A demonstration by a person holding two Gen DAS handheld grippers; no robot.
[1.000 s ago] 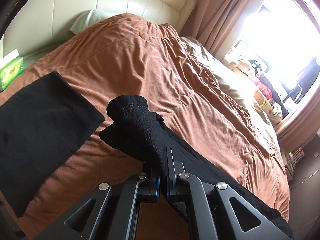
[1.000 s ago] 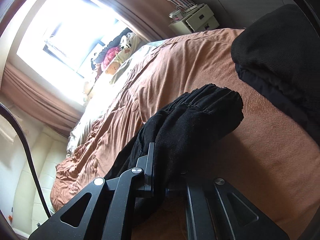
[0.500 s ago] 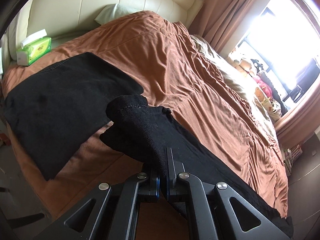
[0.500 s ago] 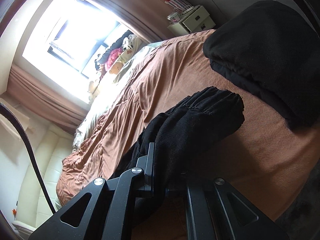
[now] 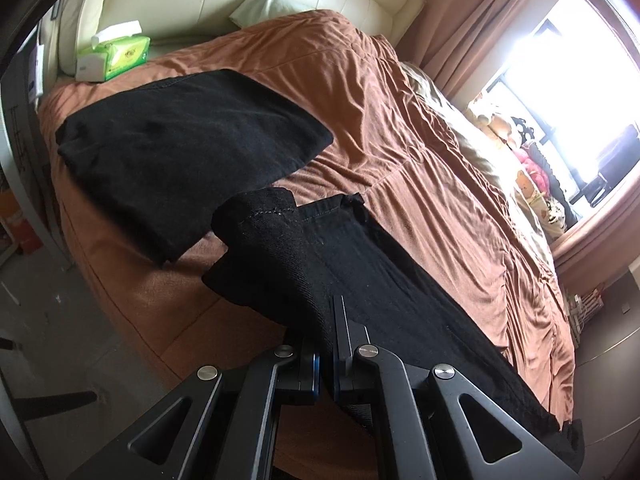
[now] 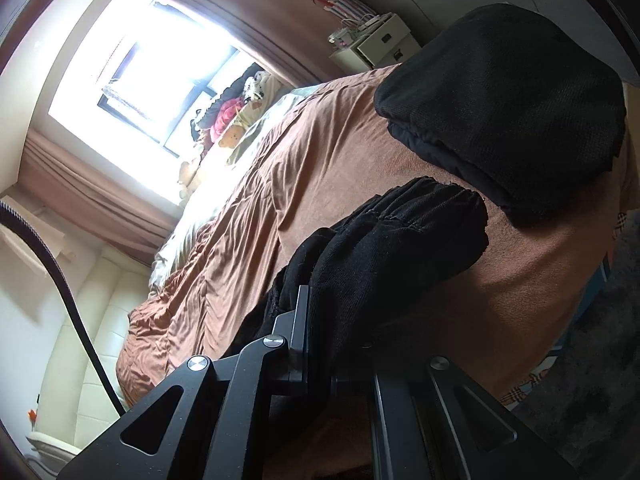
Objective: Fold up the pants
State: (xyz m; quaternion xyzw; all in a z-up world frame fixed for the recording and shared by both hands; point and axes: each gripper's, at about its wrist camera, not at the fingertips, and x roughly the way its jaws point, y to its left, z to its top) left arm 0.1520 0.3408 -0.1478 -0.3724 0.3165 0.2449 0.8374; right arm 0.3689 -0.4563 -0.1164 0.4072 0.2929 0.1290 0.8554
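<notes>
Black knit, bunched thick at both ends: the left gripper (image 5: 327, 344) pinches one end of the pants (image 5: 372, 280), the right gripper (image 6: 320, 344) clamps the gathered other end, and the length between drapes along the bed (image 5: 420, 128) edge. Risks now: the wad in the right jaws is bulky and could slip out, and uneven pulling would skew the fold. Folded black piles (image 5: 192, 152) sit close, easy to snag or drag.

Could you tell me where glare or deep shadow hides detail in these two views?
Left wrist view: the window is blown out white; the pants read as flat black. Right wrist view: the window glares too, and the folded pile loses its creases in shadow.
</notes>
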